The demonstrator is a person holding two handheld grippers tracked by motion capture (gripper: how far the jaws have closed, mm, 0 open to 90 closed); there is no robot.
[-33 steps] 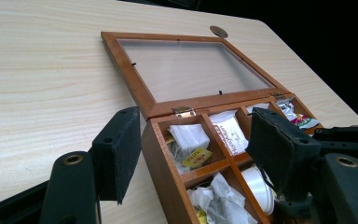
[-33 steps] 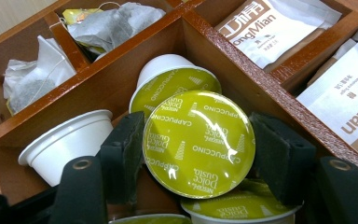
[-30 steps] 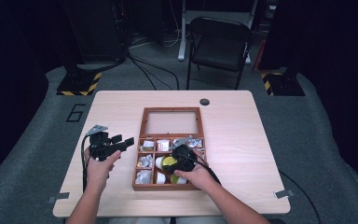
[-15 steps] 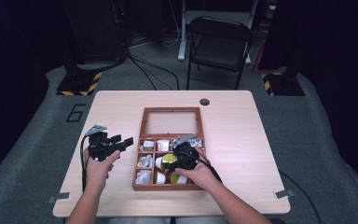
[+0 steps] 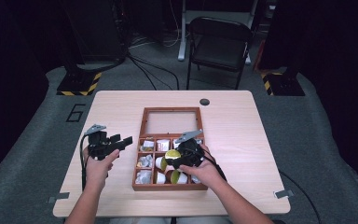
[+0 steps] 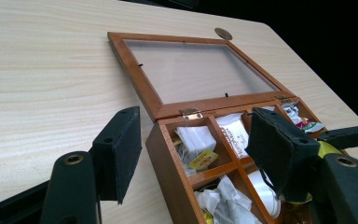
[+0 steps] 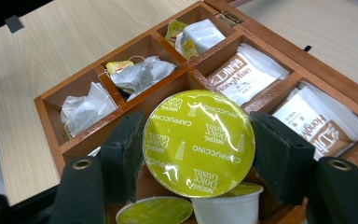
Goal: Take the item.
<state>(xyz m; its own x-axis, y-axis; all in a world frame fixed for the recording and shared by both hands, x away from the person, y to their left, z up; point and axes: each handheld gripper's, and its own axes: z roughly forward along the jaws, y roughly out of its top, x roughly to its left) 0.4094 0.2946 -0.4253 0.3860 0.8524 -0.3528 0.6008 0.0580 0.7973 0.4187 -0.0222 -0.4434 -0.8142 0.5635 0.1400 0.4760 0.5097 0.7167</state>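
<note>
At the centre of the frame the right tool (image 7: 198,149) clamps a green-lidded coffee capsule (image 7: 198,141) between its two black pads, the lid facing the camera. Two more capsules (image 7: 228,198) sit below it at the bottom edge. Behind it, the wooden box (image 7: 51,119) runs from middle left to upper right on the pale surface (image 7: 42,51), its compartments holding tea bags (image 7: 142,72) and white sachets (image 7: 251,70).

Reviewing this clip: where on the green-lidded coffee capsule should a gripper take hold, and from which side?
Grip the coffee capsule across its round rim, one pad on each opposite edge, coming from above the wooden box. Its flat foil lid faces up and the compartment walls block a sideways approach. The right gripper holds it this way now.
</note>
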